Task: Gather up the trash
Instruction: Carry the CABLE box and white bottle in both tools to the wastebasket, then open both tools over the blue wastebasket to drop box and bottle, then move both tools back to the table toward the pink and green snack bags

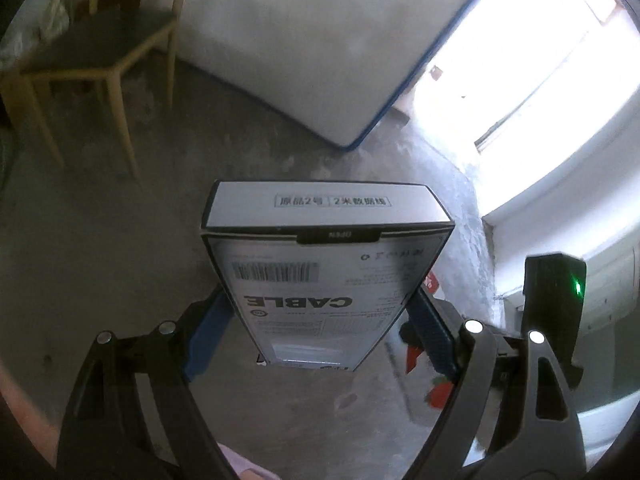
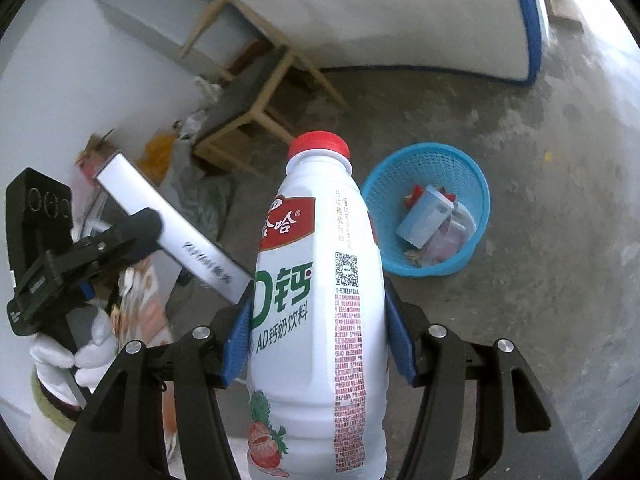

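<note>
My left gripper (image 1: 318, 328) is shut on a white cable box (image 1: 320, 280) printed "CABLE", held above the concrete floor. The box (image 2: 172, 232) and the left gripper (image 2: 136, 232) also show at the left of the right wrist view. My right gripper (image 2: 318, 332) is shut on a white milk-drink bottle (image 2: 316, 320) with a red cap, held upright. A blue mesh basket (image 2: 472, 184) stands on the floor beyond the bottle, to its right, with several pieces of trash inside. The right gripper's black body (image 1: 554, 296) shows at the right of the left wrist view.
A wooden chair (image 1: 92, 60) stands at the far left; it also shows in the right wrist view (image 2: 256, 96). A white mattress (image 1: 312, 40) with blue trim leans on the wall. Bags and a cardboard box (image 2: 160, 160) lie by the wall. A bright window (image 1: 540, 80) is at the right.
</note>
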Available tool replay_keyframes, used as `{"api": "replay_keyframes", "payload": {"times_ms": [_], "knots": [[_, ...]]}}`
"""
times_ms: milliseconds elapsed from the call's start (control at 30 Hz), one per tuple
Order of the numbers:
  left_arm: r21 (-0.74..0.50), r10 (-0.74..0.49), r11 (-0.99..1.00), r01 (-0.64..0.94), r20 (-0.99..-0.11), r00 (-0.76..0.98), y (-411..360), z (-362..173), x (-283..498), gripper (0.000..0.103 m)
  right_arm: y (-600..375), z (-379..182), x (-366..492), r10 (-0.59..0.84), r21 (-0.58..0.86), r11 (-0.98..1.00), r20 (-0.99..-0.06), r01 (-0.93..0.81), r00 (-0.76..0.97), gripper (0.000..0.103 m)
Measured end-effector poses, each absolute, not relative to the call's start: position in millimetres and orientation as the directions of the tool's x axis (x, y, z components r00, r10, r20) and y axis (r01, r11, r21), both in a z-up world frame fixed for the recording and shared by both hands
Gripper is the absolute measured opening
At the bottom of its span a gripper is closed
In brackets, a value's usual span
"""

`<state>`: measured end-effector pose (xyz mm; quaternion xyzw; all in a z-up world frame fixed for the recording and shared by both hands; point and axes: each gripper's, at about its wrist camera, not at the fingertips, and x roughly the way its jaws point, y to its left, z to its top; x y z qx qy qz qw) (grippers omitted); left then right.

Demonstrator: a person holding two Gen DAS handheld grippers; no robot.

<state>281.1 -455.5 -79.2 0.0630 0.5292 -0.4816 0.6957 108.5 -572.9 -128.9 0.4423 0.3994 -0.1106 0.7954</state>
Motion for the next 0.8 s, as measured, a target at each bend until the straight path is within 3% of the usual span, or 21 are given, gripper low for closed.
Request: {"api": "replay_keyframes", "payload": {"times_ms": [167, 233, 367, 567, 800], "knots": [[-0.451, -0.563, 0.625, 0.637, -0.826, -0.032, -507, -135, 328, 0.089, -623, -186, 147, 0.134, 0.611, 0.510, -0.752, 0.605, 0.646, 0.059], [-0.448, -0.554, 0.662, 0.601, -0.833, -0.010, -523, -155, 340, 0.089, -640, -215, 165, 0.122, 0.591, 0.501, -0.771, 0.632, 0.624, 0.067], [-0.455, -0.555, 0.695, 0.557, -0.832, 0.014, -528, -172, 339, 0.089, -655, -256, 178, 0.083, 0.530, 0.490, -0.819, 0.692, 0.568, 0.068], [-0.432, -0.602, 0.635, 0.641, -0.796, 0.061, -492, -139, 315, 0.089, -653, -277, 154, 0.062, 0.505, 0.468, -0.837, 0.725, 0.543, 0.068], [-0.381, -0.673, 0.580, 0.720, -0.722, 0.161, -435, -67, 272, 0.089, -627, -248, 90, 0.023, 0.505, 0.499, -0.820, 0.704, 0.572, 0.068]]}}
